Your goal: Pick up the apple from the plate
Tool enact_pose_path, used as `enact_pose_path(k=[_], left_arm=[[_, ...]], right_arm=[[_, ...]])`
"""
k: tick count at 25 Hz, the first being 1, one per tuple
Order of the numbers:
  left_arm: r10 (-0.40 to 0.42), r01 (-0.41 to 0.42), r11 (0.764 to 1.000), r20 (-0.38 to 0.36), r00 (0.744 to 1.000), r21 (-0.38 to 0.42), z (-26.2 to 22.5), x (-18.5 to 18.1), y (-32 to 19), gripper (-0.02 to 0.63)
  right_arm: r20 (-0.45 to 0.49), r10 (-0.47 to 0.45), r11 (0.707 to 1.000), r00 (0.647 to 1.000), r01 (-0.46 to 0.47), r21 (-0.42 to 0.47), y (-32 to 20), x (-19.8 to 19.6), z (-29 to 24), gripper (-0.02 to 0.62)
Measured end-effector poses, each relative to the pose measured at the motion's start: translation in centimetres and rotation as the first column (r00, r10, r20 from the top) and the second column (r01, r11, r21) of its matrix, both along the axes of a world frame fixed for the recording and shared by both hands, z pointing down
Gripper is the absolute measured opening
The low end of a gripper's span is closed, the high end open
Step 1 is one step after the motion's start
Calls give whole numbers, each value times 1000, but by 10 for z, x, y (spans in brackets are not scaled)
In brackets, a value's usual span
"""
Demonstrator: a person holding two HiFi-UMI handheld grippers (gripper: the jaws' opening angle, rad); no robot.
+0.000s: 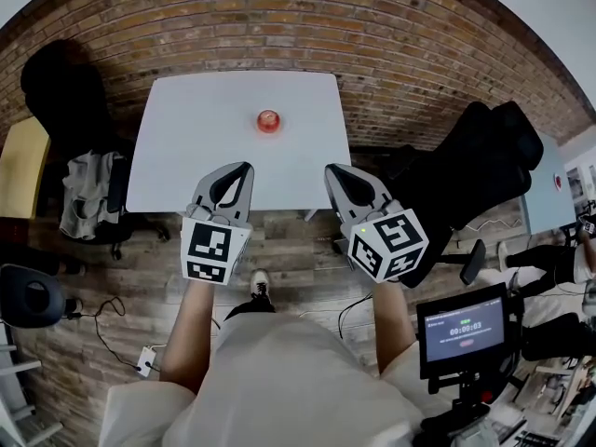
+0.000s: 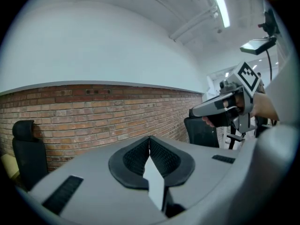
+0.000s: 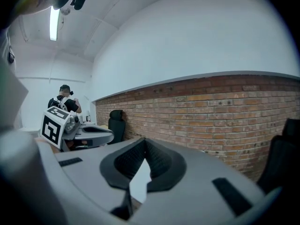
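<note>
A red apple (image 1: 268, 120) sits on a small plate on the far half of the white table (image 1: 186, 156), seen only in the head view. My left gripper (image 1: 246, 167) and right gripper (image 1: 330, 169) hover side by side over the table's near edge, well short of the apple. Both are shut with nothing between their pads. In the left gripper view the jaws (image 2: 149, 139) meet in front of the brick wall, with the right gripper (image 2: 225, 108) off to the side. From the right gripper view the jaws (image 3: 144, 142) are likewise together, and the left gripper (image 3: 89, 134) shows beside them.
A brick wall (image 1: 279, 26) runs behind the table. Black office chairs stand at the left (image 1: 65, 91) and right (image 1: 475, 166). A screen on a stand (image 1: 464, 329) is at the lower right; cables (image 1: 102, 319) lie on the wooden floor. A person (image 3: 63, 100) stands far off.
</note>
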State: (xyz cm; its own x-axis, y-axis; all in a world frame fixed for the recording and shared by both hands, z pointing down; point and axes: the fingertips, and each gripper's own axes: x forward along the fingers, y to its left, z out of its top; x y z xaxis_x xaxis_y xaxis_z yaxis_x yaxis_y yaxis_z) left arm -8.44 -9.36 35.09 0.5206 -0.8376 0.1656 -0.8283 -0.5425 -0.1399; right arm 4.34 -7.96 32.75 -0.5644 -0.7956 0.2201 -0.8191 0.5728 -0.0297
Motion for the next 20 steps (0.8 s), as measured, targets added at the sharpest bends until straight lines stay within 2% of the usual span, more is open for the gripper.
enact_pose_path(k=[11,20], left_arm=[[9,-8,1000,7,1000,-15,6,-26,-53,6],[19,-18,999,8,1000,-31,12,-32,-82,6]], right_arm=[[5,4,1000,1000,-4,-1,-54,-29,2,3],[6,12,1000,1000,-12,-18,-84,-36,9,3]])
